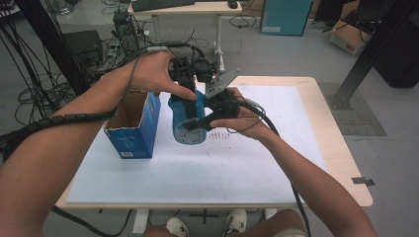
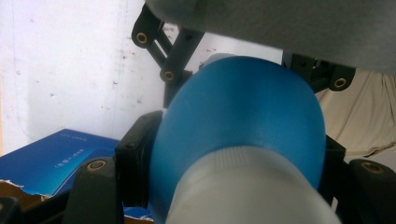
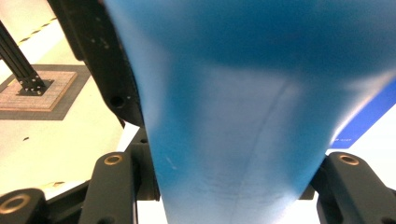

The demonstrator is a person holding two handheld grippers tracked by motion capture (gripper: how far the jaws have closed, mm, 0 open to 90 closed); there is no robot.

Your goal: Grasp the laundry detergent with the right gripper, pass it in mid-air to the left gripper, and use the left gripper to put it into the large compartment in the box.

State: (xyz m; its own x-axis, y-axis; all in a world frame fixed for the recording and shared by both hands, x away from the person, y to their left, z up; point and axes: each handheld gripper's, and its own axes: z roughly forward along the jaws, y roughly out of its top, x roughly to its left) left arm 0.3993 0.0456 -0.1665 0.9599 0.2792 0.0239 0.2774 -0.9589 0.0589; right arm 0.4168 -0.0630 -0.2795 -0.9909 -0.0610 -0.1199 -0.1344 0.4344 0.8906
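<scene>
I have both tools on the blue bottle (image 1: 189,123), held upright above the white sheet (image 1: 247,168) a little past the table's middle. The open blue carton (image 1: 134,129) stands just beside the bottle at its 9 o'clock, torn flap up, and that is the tight side. From 3 round to 6 o'clock the sheet lies bare out to the wooden table edge (image 1: 346,163), so the free room is there. At 12 o'clock the table's far edge is near, with a desk leg and cables beyond it on the floor.

The left gripper (image 1: 188,94) comes down from above, and in the left gripper view its jaws are narrowed onto the blue shoulder (image 2: 243,116) just under the pale cap (image 2: 252,186), pads pressing both flanks. The right gripper (image 1: 197,122) reaches in from 3 o'clock across the bottle's lower body; in the right gripper view the blue wall (image 3: 233,121) sits squeezed between its jaws, which are closed on it.
</scene>
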